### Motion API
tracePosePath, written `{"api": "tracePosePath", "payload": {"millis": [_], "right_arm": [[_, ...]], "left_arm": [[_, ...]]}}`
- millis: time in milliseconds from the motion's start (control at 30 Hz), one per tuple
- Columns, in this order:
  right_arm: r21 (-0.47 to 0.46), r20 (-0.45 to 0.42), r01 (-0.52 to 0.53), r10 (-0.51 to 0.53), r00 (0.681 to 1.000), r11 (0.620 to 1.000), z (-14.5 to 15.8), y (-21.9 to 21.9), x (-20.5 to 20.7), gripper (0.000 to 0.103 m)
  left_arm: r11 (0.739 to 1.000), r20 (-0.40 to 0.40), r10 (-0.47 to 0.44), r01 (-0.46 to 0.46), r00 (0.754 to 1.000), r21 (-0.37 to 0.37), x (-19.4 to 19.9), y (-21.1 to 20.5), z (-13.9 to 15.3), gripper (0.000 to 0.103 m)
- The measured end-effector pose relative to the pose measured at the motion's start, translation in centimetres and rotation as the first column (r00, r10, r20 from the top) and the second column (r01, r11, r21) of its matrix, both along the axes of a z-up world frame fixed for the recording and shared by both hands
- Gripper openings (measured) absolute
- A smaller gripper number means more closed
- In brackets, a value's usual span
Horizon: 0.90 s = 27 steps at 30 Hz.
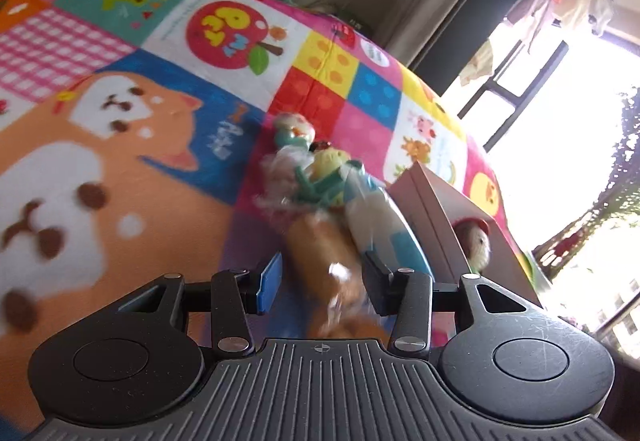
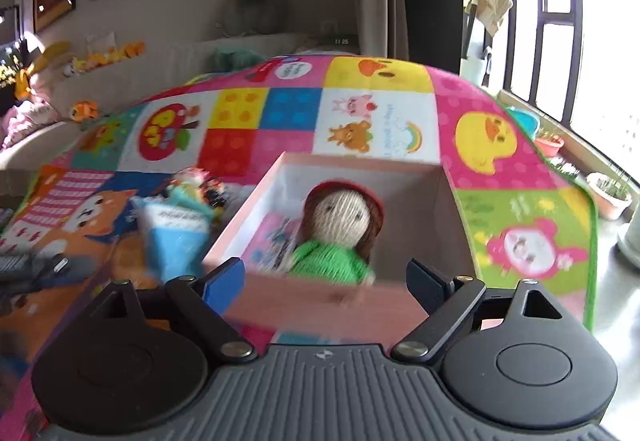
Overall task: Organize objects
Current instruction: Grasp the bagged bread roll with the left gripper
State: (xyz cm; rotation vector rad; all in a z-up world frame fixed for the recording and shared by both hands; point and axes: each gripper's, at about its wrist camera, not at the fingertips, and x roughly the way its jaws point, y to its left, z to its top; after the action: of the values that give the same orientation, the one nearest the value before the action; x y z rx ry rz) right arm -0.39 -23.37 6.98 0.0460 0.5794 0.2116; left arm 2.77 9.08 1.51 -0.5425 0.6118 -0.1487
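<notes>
On a bright patchwork play mat (image 1: 168,53), the left gripper (image 1: 320,275) has its half-open jaws around a crinkly wrapped bundle of small toys (image 1: 320,201), left of the open pink cardboard box (image 2: 344,289). Inside the box lies a knitted doll in green (image 2: 336,233). The right gripper (image 2: 326,281) hangs wide open and empty at the box's near wall. The slick wrapping could slip from that grip.
</notes>
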Motion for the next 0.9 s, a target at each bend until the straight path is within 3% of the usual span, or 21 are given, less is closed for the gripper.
{"api": "tracePosePath", "payload": {"millis": [67, 133, 333, 467, 633, 900], "right_arm": [[0.079, -0.061, -0.003, 0.008, 0.998, 0.997, -2.1, 0.0, -1.2, 0.089], [0.107, -0.094, 0.001, 0.009, 0.996, 0.994, -3.8, 0.4, -2.3, 0.089], [0.057, -0.077, -0.043, 0.047, 0.996, 0.997, -5.4, 2.2, -3.8, 0.089], [0.061, -0.092, -0.043, 0.049, 0.995, 0.997, -5.6, 2.0, -3.7, 0.092], [0.084, -0.118, -0.022, 0.032, 0.993, 0.996, -5.8, 1.6, -3.4, 0.095], [0.044, -0.128, -0.019, 0.024, 0.992, 0.999, -5.9, 2.2, -3.3, 0.097]], "left_arm": [[0.999, -0.063, 0.018, -0.015, 0.998, 0.041, 2.2, -1.0, -0.6, 0.052], [0.999, -0.086, 0.019, -0.016, 0.996, 0.036, 3.7, -1.8, -1.2, 0.058], [0.988, -0.055, 0.017, -0.008, 0.998, 0.155, 5.2, -4.2, -1.4, 0.057], [0.989, -0.065, -0.001, 0.011, 0.998, 0.146, 4.8, -3.8, -1.3, 0.053], [0.98, -0.057, -0.039, 0.049, 0.998, 0.194, 2.7, -3.1, -1.0, 0.052], [0.985, 0.01, -0.085, 0.082, 0.996, 0.151, -4.8, 1.1, -1.5, 0.052]]}}
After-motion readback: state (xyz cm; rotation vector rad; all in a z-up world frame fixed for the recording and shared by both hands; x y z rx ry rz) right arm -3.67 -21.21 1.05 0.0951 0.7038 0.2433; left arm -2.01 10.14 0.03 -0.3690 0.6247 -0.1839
